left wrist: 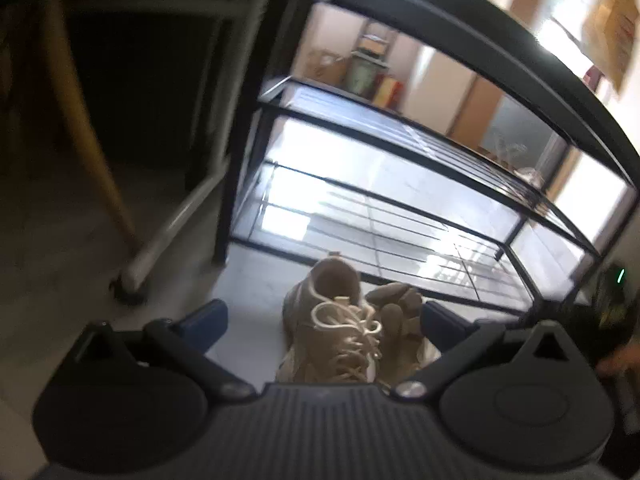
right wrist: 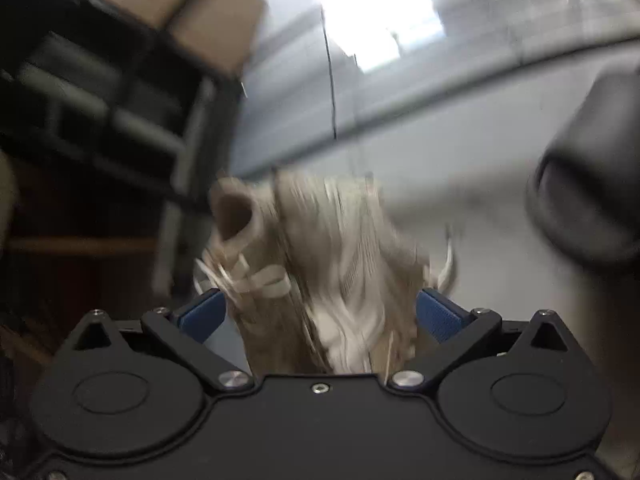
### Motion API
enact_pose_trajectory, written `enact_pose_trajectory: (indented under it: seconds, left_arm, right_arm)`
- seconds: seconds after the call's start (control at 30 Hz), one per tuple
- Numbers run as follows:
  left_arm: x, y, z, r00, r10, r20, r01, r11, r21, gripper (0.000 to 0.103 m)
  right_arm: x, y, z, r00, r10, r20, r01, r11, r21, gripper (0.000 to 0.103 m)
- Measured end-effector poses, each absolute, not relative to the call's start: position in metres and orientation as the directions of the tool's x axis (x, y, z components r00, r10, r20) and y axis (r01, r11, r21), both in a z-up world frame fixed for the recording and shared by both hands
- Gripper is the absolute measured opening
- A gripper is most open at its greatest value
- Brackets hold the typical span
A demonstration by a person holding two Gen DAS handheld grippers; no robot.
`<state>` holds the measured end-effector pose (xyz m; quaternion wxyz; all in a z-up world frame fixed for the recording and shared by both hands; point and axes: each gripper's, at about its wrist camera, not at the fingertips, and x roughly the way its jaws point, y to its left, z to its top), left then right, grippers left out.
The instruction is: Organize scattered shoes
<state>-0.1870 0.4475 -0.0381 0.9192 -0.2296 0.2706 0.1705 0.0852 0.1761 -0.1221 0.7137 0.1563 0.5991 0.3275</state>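
Gaping wide, both the left tool (left wrist: pixel 320 316) and right tool (right wrist: pixel 320 308) straddle tan sneakers (left wrist: pixel 336 328).

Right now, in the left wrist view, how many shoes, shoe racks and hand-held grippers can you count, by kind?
Tan shoes: 2, one laced, one beside it
Black shoe rack: 1
Hand-held gripper: 1, the left one, open, not touching the shoes
Total: 4
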Motion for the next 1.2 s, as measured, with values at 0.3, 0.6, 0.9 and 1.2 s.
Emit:
enact_pose_trajectory:
  seconds: [0.3, 0.6, 0.9, 1.2]
  left_arm:
    - [-0.178, 0.453, -0.05, 0.778, 0.133, -0.614, -0.42, 0.837, -0.35, 0.102]
    - [-0.187, 0.466, -0.053, 0.796, 0.154, -0.586, -0.459, 0.784, -0.418, 0.102]
    - [-0.182, 0.466, -0.059, 0.742, 0.207, -0.637, -0.523, 0.774, -0.357, 0.102]
    - [-0.178, 0.468, -0.064, 0.725, 0.225, -0.651, -0.545, 0.765, -0.343, 0.102]
  right_arm:
    - [0.089, 0.214, -0.144, 0.044, 0.542, -0.839, -0.398, 0.78, 0.483, 0.103]
    - [0.088, 0.24, -0.156, 0.034, 0.44, -0.897, -0.538, 0.765, 0.355, 0.103]
    - [0.094, 0.249, -0.162, 0.098, 0.447, -0.889, -0.511, 0.789, 0.341, 0.103]
    - [0.095, 0.242, -0.175, 0.021, 0.453, -0.891, -0.445, 0.802, 0.398, 0.103]
